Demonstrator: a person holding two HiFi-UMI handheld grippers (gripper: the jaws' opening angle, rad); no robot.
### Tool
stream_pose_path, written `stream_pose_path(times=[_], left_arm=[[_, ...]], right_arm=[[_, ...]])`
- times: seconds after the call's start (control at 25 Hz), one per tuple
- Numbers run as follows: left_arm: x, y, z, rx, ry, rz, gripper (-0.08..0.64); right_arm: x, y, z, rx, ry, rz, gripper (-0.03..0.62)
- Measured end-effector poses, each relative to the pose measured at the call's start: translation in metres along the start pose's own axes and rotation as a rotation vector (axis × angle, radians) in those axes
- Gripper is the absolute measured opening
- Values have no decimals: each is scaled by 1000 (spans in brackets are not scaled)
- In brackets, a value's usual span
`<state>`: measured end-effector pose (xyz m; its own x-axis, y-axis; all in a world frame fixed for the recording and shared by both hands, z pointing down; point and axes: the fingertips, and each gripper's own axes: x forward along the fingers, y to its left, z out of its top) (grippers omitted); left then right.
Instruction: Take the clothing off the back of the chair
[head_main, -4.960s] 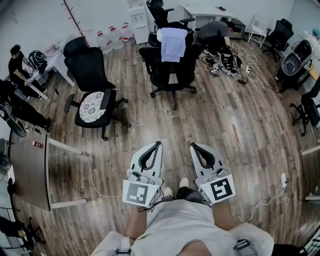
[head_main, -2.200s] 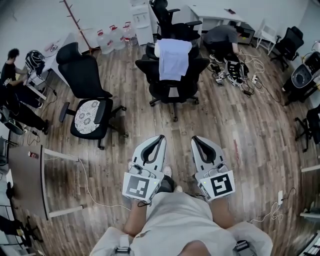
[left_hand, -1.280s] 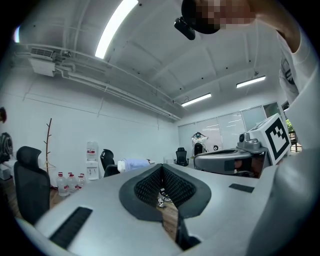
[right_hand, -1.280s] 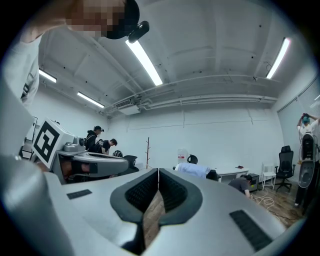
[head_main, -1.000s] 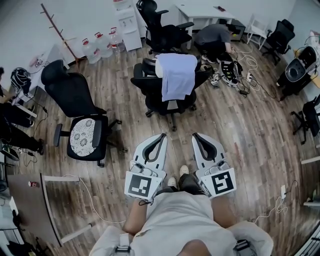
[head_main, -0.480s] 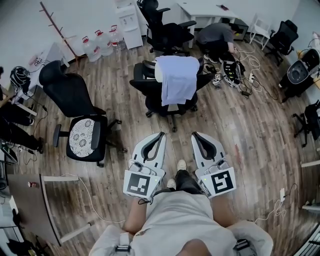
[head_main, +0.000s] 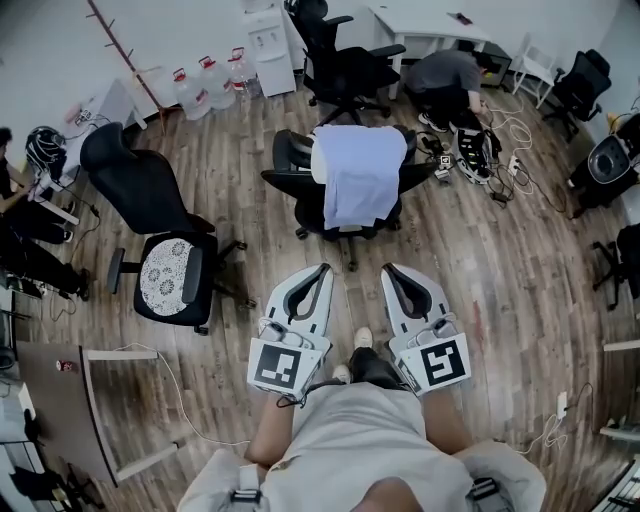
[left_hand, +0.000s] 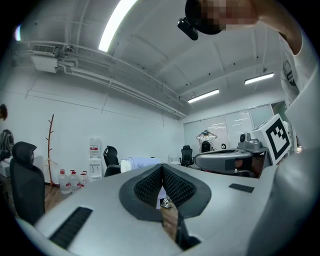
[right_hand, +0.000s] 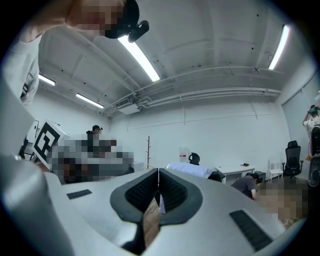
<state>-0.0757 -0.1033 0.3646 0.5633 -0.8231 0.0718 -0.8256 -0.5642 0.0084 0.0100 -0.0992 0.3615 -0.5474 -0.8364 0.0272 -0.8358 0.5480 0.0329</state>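
A pale lavender garment (head_main: 357, 176) hangs over the back of a black office chair (head_main: 300, 188) ahead of me in the head view. The same cloth shows beyond the jaw tips as the garment (left_hand: 142, 162) in the left gripper view and the garment (right_hand: 192, 170) in the right gripper view. My left gripper (head_main: 322, 268) and right gripper (head_main: 386, 268) are held side by side, level, short of the chair, both shut with nothing between the jaws.
Another black chair (head_main: 160, 230) with a patterned seat cushion stands to the left. A third chair (head_main: 335, 55) is behind the target chair. A person (head_main: 445, 75) crouches by cables at the back right. Water bottles (head_main: 205, 82) and a desk corner (head_main: 60, 390) lie left.
The chair with the garment has come nearer and larger in the head view as I walk toward it. Both grippers keep their shut pose in front of me.
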Motion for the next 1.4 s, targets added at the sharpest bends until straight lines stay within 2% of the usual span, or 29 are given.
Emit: stream_pose_path(times=[0.4,0.76,1.4], left_arm=[[39,11,-3,5,26,43,15],[66,16,0,4,56,122,15],[95,18,-1,22,85,157,17]], right_arm=[[25,-35,-7,25,10,32,20],[39,-61,-8,40,9,87,20],[61,-86,-24,65,40,131,21]])
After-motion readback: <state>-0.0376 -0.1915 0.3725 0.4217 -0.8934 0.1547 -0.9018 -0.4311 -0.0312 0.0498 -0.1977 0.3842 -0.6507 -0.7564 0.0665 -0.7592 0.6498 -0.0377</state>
